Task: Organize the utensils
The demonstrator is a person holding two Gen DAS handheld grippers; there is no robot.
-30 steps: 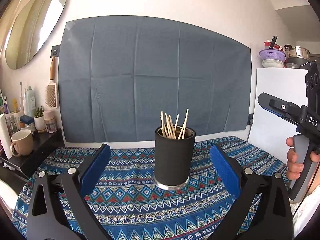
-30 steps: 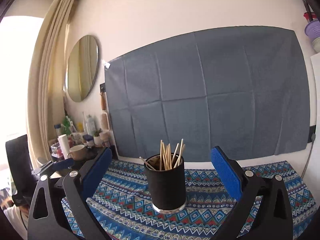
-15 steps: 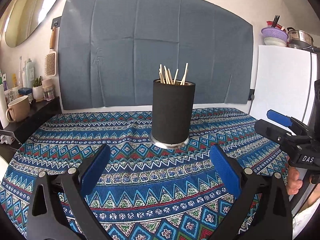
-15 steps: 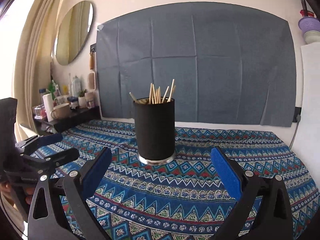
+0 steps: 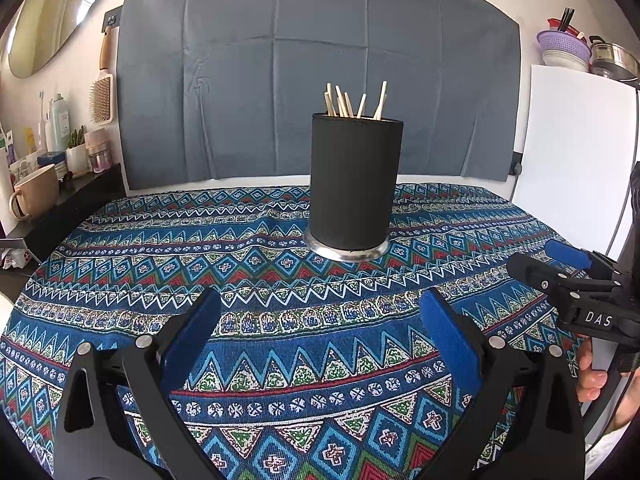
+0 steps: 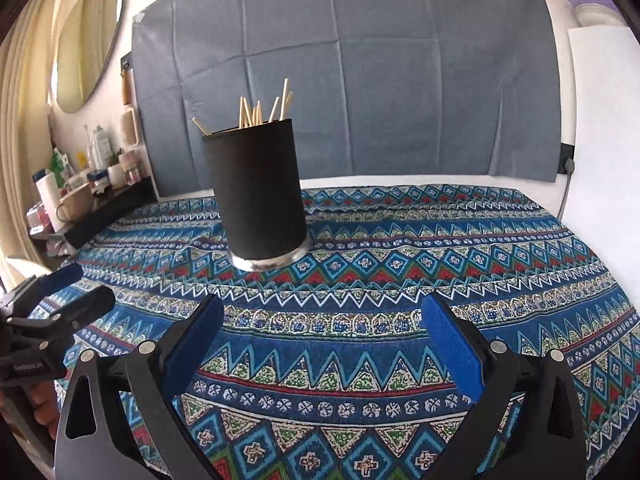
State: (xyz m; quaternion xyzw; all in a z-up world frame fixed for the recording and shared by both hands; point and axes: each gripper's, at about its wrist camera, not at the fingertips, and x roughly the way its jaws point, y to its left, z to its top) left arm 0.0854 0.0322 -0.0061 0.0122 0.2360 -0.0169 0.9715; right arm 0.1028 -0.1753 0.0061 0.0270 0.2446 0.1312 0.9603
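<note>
Both grippers hang over the near part of the table with their fingers spread wide and nothing between them. Seen from its own camera, the left gripper [image 5: 320, 336] has matte black plastic arms with round metal pivots, ending in flat rectangular pads [image 5: 191, 338] faced with a blue, slightly fuzzy material. The right gripper [image 6: 320, 336] is built the same way, and its blue pads [image 6: 452, 346] stand just as far apart. Each tool also shows at the edge of the other's view, with a hand [image 5: 596, 376] wrapped around the right one's handle.

Beneath them lies a woven tablecloth [image 5: 280, 320] in blue, red, green and white bands of zigzags, diamonds and crosses, slightly rumpled toward the far side. Farther back, well apart from both tools, a black cylindrical holder [image 5: 355, 184] stands upright on the cloth; its wall looks matte and its base is a shiny metal ring. Thin, pale wooden sticks [image 5: 352, 102] poke out of its top, leaning at different angles.

Behind the table a creased grey cloth [image 5: 312, 60] covers the wall. On the far left, a dark shelf [image 5: 60, 204] carries a beige mug [image 5: 34, 194] and small bottles, with a bristle hairbrush [image 5: 102, 92] hanging above and an oval mirror [image 6: 88, 40] higher up.
</note>
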